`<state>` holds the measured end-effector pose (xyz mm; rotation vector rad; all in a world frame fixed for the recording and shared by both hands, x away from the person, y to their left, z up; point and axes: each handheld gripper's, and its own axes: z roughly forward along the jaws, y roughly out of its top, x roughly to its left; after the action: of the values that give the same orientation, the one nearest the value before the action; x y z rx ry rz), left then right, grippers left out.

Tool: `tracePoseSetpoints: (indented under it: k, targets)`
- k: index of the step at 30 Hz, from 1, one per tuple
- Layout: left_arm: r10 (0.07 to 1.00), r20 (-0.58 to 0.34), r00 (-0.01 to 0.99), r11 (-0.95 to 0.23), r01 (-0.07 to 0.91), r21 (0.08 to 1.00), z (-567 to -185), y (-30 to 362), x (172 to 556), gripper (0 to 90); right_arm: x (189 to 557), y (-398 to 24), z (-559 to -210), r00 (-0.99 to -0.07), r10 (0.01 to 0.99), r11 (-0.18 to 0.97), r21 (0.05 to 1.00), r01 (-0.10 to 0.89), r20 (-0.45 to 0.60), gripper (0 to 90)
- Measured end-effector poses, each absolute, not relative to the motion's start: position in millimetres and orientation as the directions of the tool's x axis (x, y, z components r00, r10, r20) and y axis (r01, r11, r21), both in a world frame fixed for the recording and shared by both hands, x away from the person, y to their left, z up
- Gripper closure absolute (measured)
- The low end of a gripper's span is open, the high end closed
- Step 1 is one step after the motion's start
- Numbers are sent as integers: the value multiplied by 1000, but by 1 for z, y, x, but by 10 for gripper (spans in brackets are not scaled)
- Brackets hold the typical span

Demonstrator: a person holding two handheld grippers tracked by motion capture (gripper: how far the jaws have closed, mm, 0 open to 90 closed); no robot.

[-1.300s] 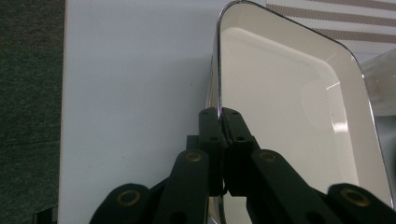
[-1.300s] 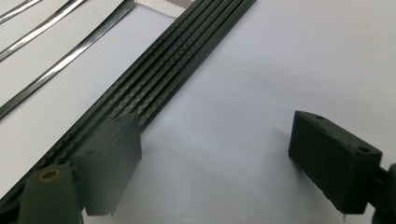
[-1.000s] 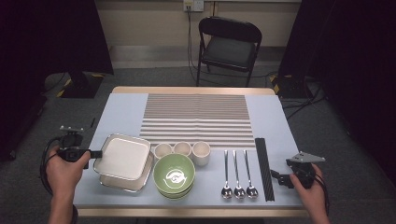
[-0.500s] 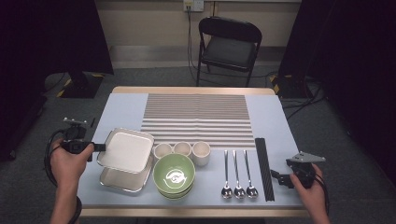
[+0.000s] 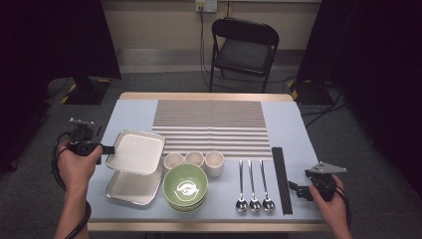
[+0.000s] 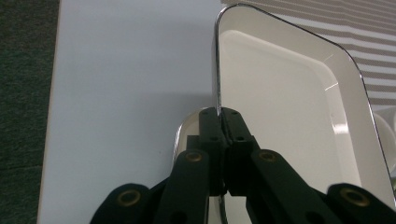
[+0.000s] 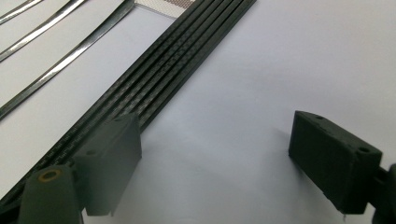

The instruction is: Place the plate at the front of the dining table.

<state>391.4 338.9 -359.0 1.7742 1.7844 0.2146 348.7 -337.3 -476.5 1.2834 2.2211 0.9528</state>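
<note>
The left gripper (image 5: pixel 107 149) is pinching the top tray's (image 5: pixel 137 152) rim, holding it above the lower tray (image 5: pixel 124 191); setting it down remains. The right gripper (image 5: pixel 294 189) is resting right of the trays, jaws spread.

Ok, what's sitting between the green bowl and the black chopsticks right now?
In the high view, three spoons lie side by side on the table between the green bowl and the black chopsticks, handles pointing away from the person.
</note>
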Motion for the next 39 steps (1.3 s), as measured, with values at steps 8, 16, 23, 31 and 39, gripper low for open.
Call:
tracePoseSetpoints:
  k: [8,16,23,31,39]
  targets:
    - [951,-299,79,96,842,530,-356,333,401,886,349,-337,-476,-496,868,344,727,594,-6,163]
    - [947,-310,86,100,838,537,-352,325,412,885,348,-337,-477,-497,868,345,728,593,-7,163]
    - [943,-320,86,110,830,547,-349,320,420,886,348,-337,-477,-497,867,344,729,592,-6,163]
    - [940,-332,81,121,829,546,-347,316,427,886,349,-337,-477,-498,867,346,728,592,-8,163]
    - [938,-335,91,118,823,555,-340,312,433,887,348,-337,-477,-497,867,345,729,591,-8,163]
